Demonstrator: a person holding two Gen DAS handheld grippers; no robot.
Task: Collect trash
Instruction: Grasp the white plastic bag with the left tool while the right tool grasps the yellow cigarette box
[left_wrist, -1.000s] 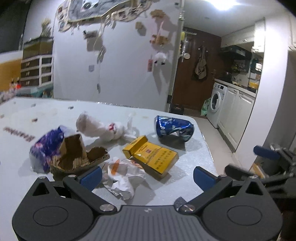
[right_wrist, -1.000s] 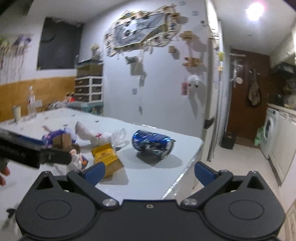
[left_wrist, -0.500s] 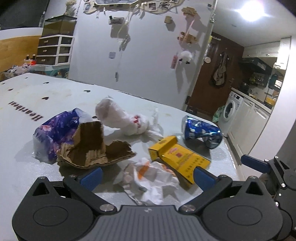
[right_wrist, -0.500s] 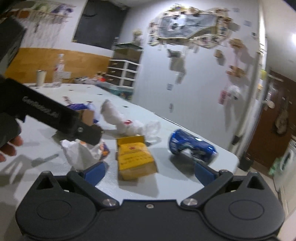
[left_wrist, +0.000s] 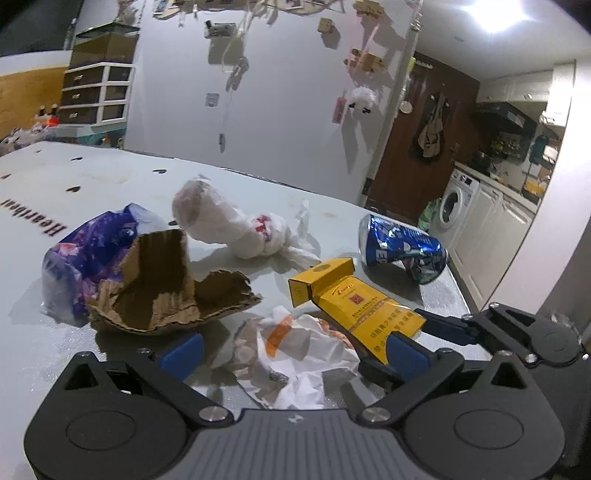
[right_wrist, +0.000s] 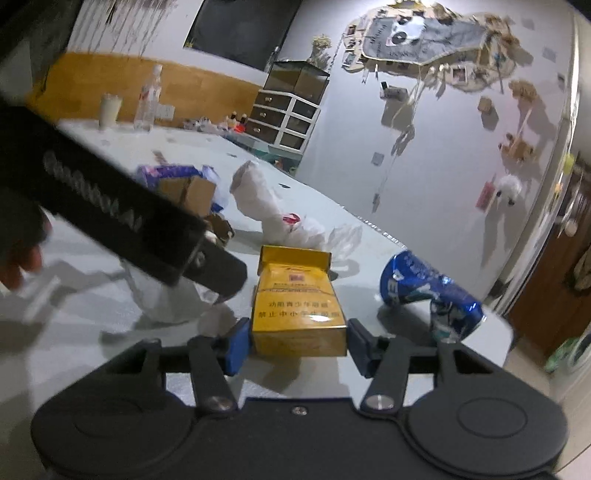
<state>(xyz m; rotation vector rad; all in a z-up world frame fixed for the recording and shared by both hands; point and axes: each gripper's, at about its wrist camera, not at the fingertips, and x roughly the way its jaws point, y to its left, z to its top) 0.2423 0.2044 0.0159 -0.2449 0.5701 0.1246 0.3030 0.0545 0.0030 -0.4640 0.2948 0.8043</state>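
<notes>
Trash lies on the pale table (left_wrist: 55, 177). The yellow cigarette box (right_wrist: 299, 306) sits between the blue pads of my right gripper (right_wrist: 298, 345). Its jaws are closing, and both pads touch the box's sides. The same box (left_wrist: 354, 306) shows in the left wrist view with the right gripper's fingers (left_wrist: 443, 325) beside it. My left gripper (left_wrist: 293, 352) is open, low over the table. A crumpled white wrapper (left_wrist: 295, 354) lies between its fingers, untouched. Behind are a crushed blue can (left_wrist: 402, 247), torn cardboard (left_wrist: 166, 288), a purple bag (left_wrist: 85, 254) and a white plastic bag (left_wrist: 229, 221).
The table's right edge (left_wrist: 458, 291) runs just past the can, with floor and a washing machine (left_wrist: 458, 203) beyond. In the right wrist view the left gripper's black body (right_wrist: 129, 225) crosses the left side, held by a hand (right_wrist: 18, 258). A bottle (right_wrist: 147, 99) and cup (right_wrist: 109, 110) stand far back.
My right gripper came in to the yellow box, rolled level and closed its wide jaws around it. The left gripper moved a little closer to the crumpled wrapper and stayed open.
</notes>
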